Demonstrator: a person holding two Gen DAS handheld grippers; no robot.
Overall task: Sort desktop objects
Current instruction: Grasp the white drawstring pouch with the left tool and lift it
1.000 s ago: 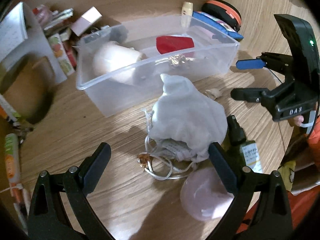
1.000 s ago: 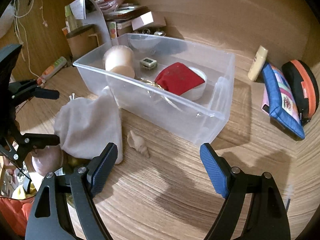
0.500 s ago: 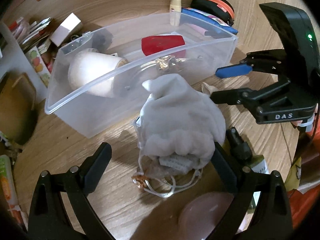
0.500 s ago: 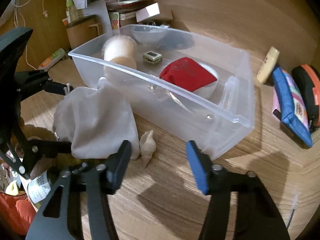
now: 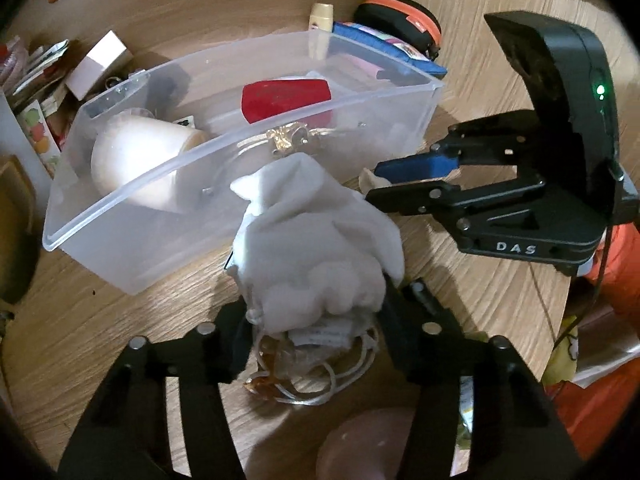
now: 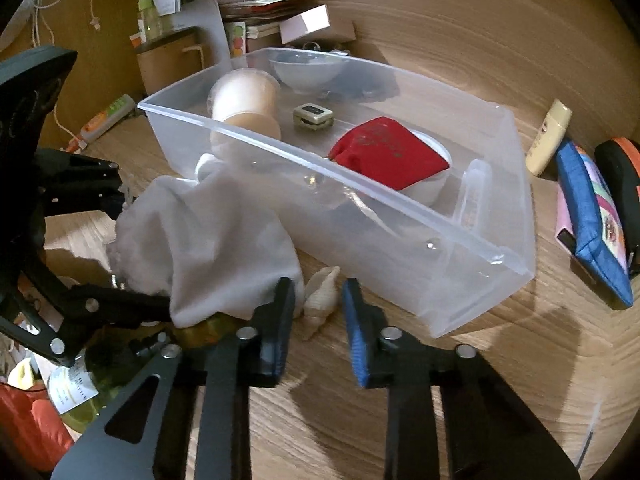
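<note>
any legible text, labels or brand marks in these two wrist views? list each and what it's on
"DAS": white letters on the black body of the right gripper, left wrist view.
White tag under the white drawstring pouch: print too blurred to read.
Bottle label, right wrist view: lines of print, too small and blurred to read.
Gold print on the red pouch in the clear bin: illegible.
Tube behind the bin: print unreadable.
</note>
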